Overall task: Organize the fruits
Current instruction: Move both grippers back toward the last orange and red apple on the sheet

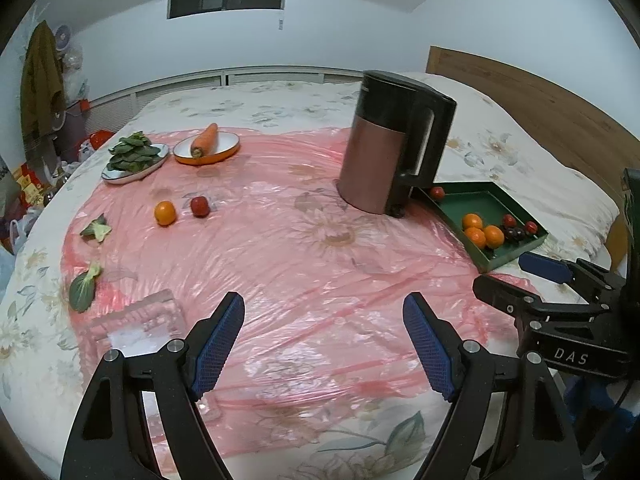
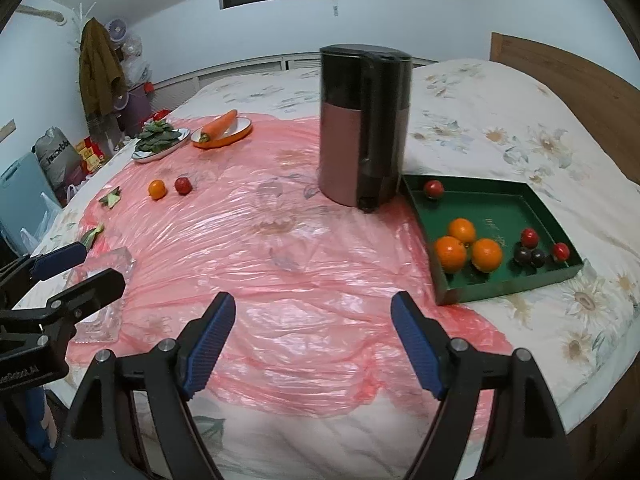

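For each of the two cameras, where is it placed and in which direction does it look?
Left wrist: sits on the left gripper, looks down across the pink plastic sheet; own open fingers show, right gripper at the right edge.
Right wrist: sits on the right gripper, same direction; own open fingers show, left gripper at the left edge.
Shared: dark copper-bodied kettle, green rectangular tray of fruit, loose orange.
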The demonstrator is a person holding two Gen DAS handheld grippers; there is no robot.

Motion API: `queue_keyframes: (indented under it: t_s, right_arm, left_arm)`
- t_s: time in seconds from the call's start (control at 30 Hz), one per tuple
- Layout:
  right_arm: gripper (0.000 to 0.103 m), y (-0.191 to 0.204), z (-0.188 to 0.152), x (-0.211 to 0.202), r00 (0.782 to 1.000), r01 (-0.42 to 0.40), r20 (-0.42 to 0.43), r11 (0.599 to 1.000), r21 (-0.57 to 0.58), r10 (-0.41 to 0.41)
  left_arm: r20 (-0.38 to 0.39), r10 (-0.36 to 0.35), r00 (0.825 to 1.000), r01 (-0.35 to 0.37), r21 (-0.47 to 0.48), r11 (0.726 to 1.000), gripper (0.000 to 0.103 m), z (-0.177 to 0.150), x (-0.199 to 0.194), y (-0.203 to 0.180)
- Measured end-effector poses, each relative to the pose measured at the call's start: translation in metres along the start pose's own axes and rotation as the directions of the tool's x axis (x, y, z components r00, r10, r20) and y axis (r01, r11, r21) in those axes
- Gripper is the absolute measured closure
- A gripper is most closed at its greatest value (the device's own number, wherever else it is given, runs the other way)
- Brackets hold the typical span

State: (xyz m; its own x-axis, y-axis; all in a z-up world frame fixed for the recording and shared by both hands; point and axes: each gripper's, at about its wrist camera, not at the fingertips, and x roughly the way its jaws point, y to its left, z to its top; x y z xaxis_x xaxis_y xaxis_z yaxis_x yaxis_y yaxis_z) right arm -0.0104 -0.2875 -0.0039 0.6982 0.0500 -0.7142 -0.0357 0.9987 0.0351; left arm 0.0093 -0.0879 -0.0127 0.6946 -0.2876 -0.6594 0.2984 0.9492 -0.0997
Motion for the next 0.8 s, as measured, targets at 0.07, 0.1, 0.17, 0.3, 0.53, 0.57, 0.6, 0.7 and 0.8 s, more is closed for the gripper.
queue_keyframes:
  t_s: [0.07,0.1,0.17,0.3,0.53,0.57,0.6,0.7,0.8]
  right_arm:
    - [0.000,0.005,0.000,0.002,1.000,-0.005,-0.005,1.000,-0.006,0.005]
    - [0.000,0.008,0.000,0.003,1.000,-0.007,-0.007,1.000,-0.010,0.007]
    - [0.000,0.016,-0.001,0.005,1.000,-0.013,-0.013,1.000,-0.022,0.013]
    - [0.000,0.028,-0.002,0.011,0.999,-0.025,-0.023,0.999,-0.042,0.024]
    - [0.000,0.041,-0.003,0.015,0.999,-0.038,-0.032,0.998,-0.057,0.036]
    - [0.000,0.043,-0.003,0.017,0.999,-0.041,-0.034,0.997,-0.058,0.039]
    - [0.000,0.045,-0.002,0.018,0.998,-0.045,-0.035,0.997,-0.061,0.042]
    - [0.000,0.053,0.000,0.022,0.997,-0.065,-0.043,0.995,-0.074,0.062]
    - [0.000,0.065,0.006,0.029,0.996,-0.086,-0.042,0.991,-0.103,0.082]
  left_arm:
    - [0.000,0.008,1.000,-0.008,-0.009,1.000,0.026,-0.002,-0.001,0.005]
    - [-0.001,0.014,1.000,-0.014,-0.016,1.000,0.026,-0.003,-0.001,0.008]
    - [-0.002,0.020,1.000,-0.020,-0.022,1.000,0.026,-0.004,-0.002,0.013]
    - [0.000,0.041,0.999,-0.041,-0.039,0.998,0.026,-0.006,-0.004,0.024]
    - [0.004,0.070,0.998,-0.070,-0.063,0.996,0.026,-0.009,-0.006,0.043]
    - [0.004,0.073,0.997,-0.073,-0.064,0.995,0.026,-0.009,-0.006,0.044]
    - [0.005,0.077,0.997,-0.077,-0.064,0.995,0.026,-0.009,-0.007,0.047]
    - [0.006,0.099,0.995,-0.098,-0.060,0.993,0.026,-0.007,-0.008,0.057]
    - [-0.004,0.119,0.993,-0.119,-0.081,0.990,0.026,-0.002,-0.006,0.081]
